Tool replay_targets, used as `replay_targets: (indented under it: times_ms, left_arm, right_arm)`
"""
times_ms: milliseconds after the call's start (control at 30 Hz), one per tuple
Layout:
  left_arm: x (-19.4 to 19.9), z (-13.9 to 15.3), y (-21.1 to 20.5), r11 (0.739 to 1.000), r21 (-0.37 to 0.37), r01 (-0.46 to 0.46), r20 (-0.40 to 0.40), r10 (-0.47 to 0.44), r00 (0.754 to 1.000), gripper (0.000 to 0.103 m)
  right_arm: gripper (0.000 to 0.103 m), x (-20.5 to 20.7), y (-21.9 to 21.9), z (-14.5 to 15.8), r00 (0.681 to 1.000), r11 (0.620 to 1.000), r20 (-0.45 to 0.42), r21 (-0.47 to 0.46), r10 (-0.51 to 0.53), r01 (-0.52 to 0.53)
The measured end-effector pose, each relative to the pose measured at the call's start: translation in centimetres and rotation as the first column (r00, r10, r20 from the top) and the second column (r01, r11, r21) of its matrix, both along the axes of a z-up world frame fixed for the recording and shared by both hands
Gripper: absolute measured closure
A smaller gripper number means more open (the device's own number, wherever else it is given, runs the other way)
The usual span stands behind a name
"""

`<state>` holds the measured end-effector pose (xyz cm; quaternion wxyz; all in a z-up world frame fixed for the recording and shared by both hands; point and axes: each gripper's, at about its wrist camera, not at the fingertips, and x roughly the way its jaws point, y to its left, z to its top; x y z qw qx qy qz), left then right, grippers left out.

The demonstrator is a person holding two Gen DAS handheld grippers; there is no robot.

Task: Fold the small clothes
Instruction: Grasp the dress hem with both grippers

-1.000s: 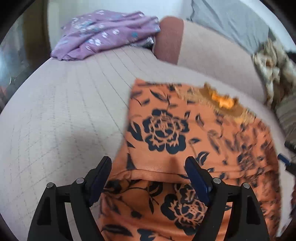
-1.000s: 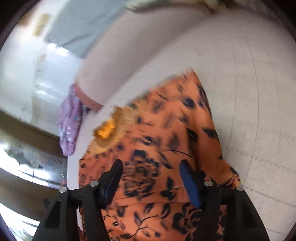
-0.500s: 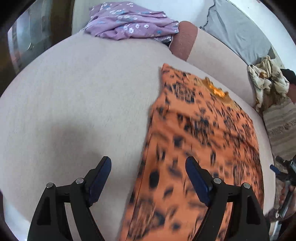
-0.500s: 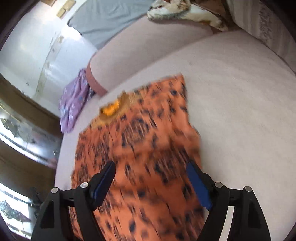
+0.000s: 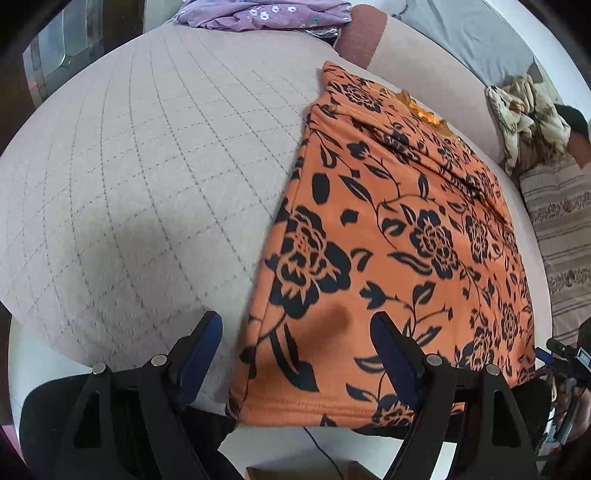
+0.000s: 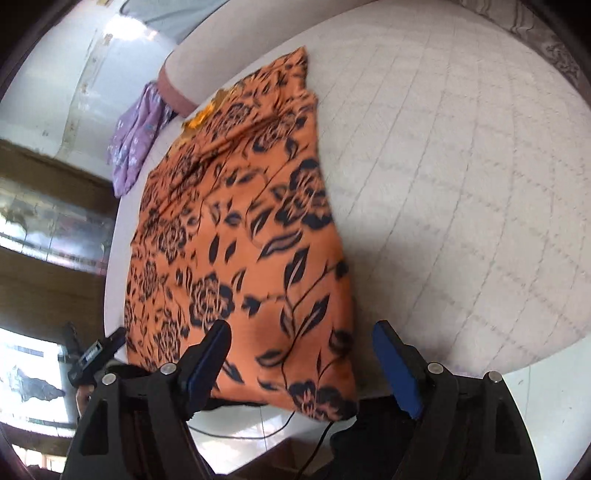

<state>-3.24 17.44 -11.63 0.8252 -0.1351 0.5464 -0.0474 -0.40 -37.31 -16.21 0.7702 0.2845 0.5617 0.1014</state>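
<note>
An orange garment with a dark blue flower print (image 5: 399,236) lies flat and lengthwise on a quilted beige cushion (image 5: 155,155). Its yellow collar (image 5: 424,110) is at the far end and its hem reaches the cushion's near edge. My left gripper (image 5: 295,325) hovers open over the hem's left corner, with the cloth's left edge between its fingers and nothing gripped. My right gripper (image 6: 301,328) hovers open over the garment (image 6: 236,229) at the hem's right corner, also empty. A bit of the other gripper shows at the side in each view.
A purple flowered garment (image 5: 266,14) lies at the far end by the backrest (image 5: 424,55). A cream patterned cloth (image 5: 528,107) and a striped cushion (image 5: 561,225) are at the right. Below the near edge are pale floor and a black cable (image 6: 258,432).
Both grippers have drawn back from the garment's middle to its near hem. The garment now lies flat and shows its whole length. Both jaws stayed open.
</note>
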Motion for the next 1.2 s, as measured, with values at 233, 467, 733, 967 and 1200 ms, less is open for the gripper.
replay_targets:
  times_ms: [233,467,733,967,1200]
  left_arm:
    - [-1.2,-0.2,0.7,1.000,-0.017,-0.026,-0.022,0.026,0.999,0.030]
    - [-1.4,-0.4,0.6,0.999,0.029,-0.020,-0.050,0.021,0.999,0.068]
    - [-2.4,3.6,1.7,0.999,-0.043,-0.020,0.047,0.022,0.999,0.097]
    - [-1.3,0.0,0.8,0.999,0.026,-0.024,-0.072,0.026,0.997,0.074]
    - [-1.5,0.4,-0.4,0.999,0.016,0.045,-0.035,-0.045,0.998,0.098]
  right_arm:
    - [0.052,-0.8,1.8,-1.7,0.998,0.999,-0.049,-0.035,0.031,-0.033]
    - [0.050,-1.0,1.6,-2.0,0.999,0.999,-0.047,-0.037,0.006,-0.008]
    - [0.096,-1.5,0.8,-0.1,1.000,1.000,0.005,0.005,-0.025,0.025]
    - [0.042,-1.5,0.5,-0.9,0.998,0.998,-0.013,0.030,-0.056,0.056]
    - [0.097,-0.8,1.5,-2.3,0.998,1.000,-0.055,-0.025,0.007,-0.009]
